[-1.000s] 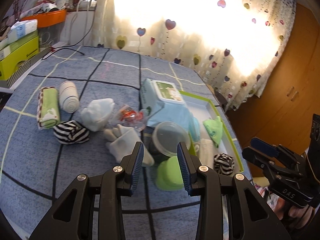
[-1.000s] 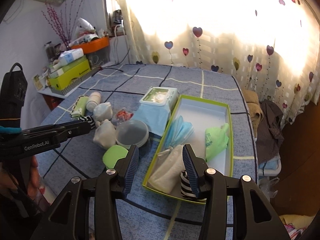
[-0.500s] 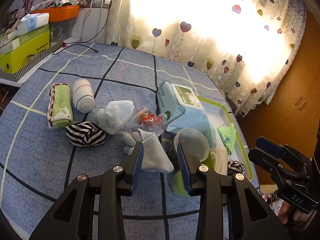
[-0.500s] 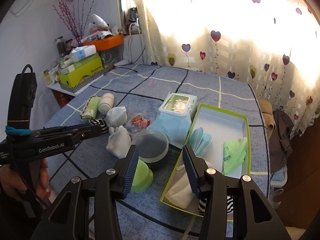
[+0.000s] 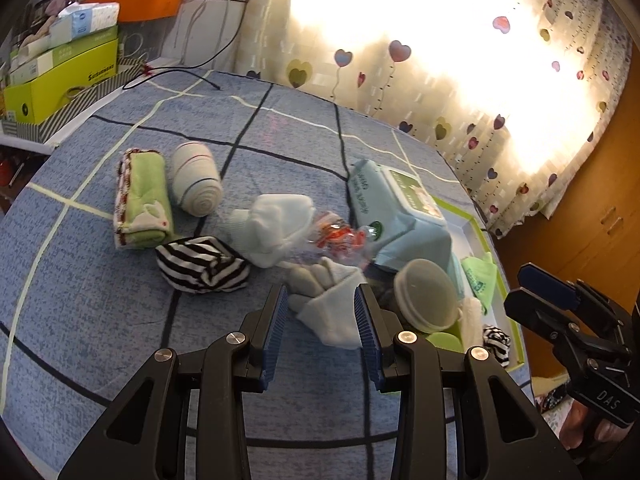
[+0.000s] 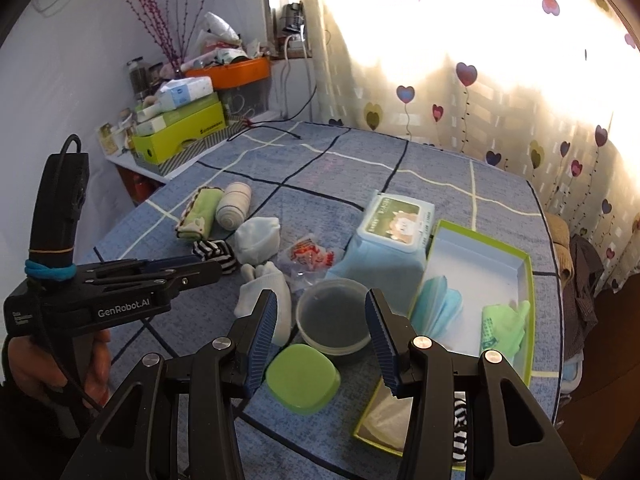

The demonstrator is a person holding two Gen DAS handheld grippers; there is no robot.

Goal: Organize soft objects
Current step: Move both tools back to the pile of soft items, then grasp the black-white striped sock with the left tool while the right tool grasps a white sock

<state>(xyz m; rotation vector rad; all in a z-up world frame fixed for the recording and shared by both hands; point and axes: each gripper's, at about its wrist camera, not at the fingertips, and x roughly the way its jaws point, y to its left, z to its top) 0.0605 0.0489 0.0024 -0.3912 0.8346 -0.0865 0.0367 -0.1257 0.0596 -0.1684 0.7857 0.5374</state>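
Observation:
My left gripper (image 5: 322, 332) is open, its fingers on either side of a grey-white sock bundle (image 5: 330, 308) on the blue checked cloth; I cannot tell if they touch it. Beside it lie a striped sock roll (image 5: 200, 265), a white sock ball (image 5: 276, 224), a green towel roll (image 5: 142, 200) and a beige roll (image 5: 197, 184). My right gripper (image 6: 320, 338) is open and empty above a green lid (image 6: 302, 378) and a clear tub (image 6: 334, 316). The green-rimmed tray (image 6: 502, 250) holds blue masks (image 6: 438, 310), a green cloth (image 6: 504, 326), a white cloth and a striped sock.
A wipes pack (image 6: 394, 232) and a crinkly snack bag (image 6: 310, 258) lie between the socks and the tray. Yellow-green boxes (image 5: 60, 76) and an orange bin (image 6: 236, 74) stand on the shelf at the far left. A heart-print curtain hangs behind the table.
My left gripper has moved left and forward from the tub and green lid to the grey-white sock bundle. My right gripper has shifted left from over the tray to over the lid and tub.

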